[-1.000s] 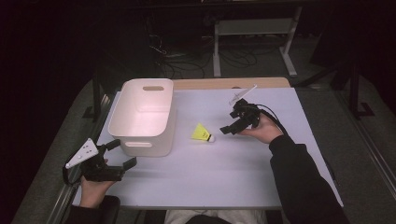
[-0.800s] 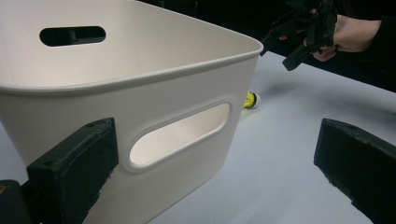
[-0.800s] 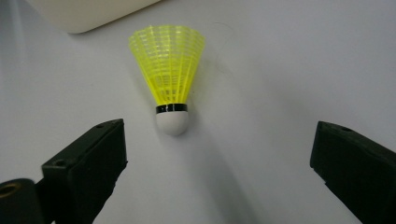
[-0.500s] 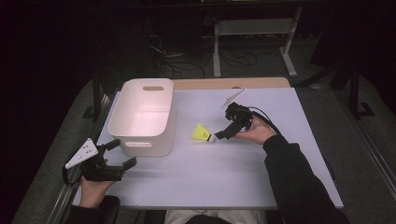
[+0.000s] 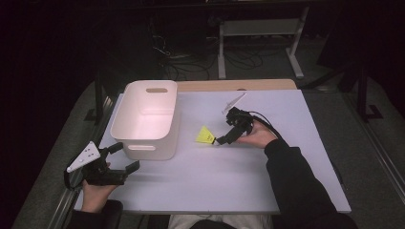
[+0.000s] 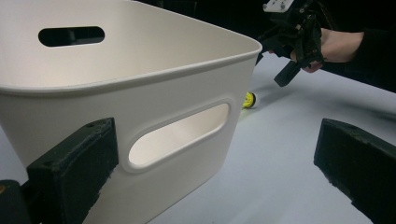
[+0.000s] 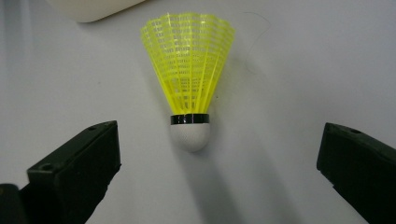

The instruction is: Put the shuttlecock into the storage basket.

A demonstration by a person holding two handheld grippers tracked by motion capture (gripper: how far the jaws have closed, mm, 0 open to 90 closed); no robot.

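On the white surface (image 5: 248,186) a yellow shuttlecock (image 5: 205,135) is lying on its side, white cork tip toward the right claw (image 5: 220,141), just beside the white bin (image 5: 143,143), whose visible interior is looking bare. The right claw is sitting just at the cork with jaws spread wide, having just been opening, pads gripping nothing. The left claw (image 5: 125,158) is resting near the bin's front handle slot, jaws also wide apart and holding nothing.
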